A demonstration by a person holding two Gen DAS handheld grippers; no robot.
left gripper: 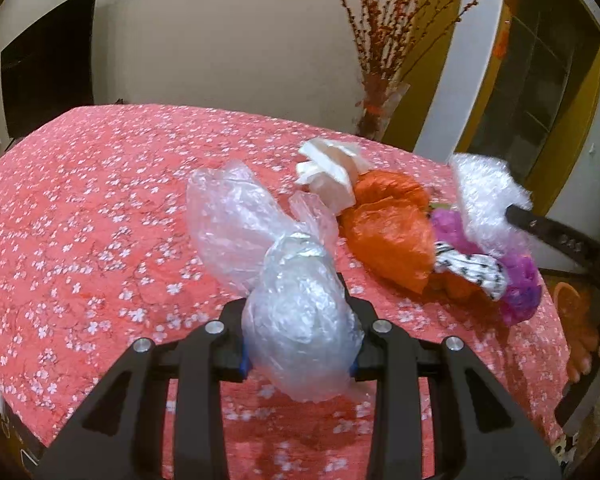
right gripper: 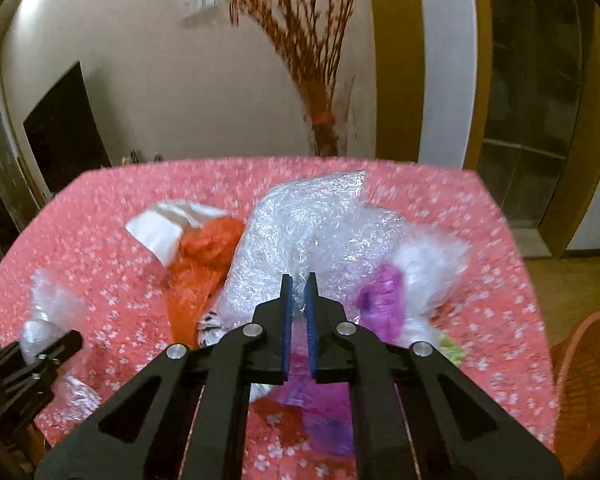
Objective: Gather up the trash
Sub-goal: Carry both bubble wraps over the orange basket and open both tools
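Note:
My left gripper [left gripper: 300,320] is shut on a crumpled clear plastic bag [left gripper: 236,216], held just above the pink flowered tablecloth [left gripper: 80,220]. To its right lies a pile of trash: white paper [left gripper: 332,172], an orange bag [left gripper: 388,224], a purple bag [left gripper: 520,280] and a black-and-white wrapper [left gripper: 472,272]. My right gripper [right gripper: 299,286] is shut on a sheet of bubble wrap [right gripper: 320,224], pinched between its blue pads over the pile. In the left wrist view the bubble wrap [left gripper: 484,192] stands raised at the right gripper's tip [left gripper: 532,220].
An orange woven basket [right gripper: 584,380] stands off the table's right edge. A vase of dried red branches [left gripper: 380,80] sits behind the table's far edge. The left half of the tablecloth holds no trash.

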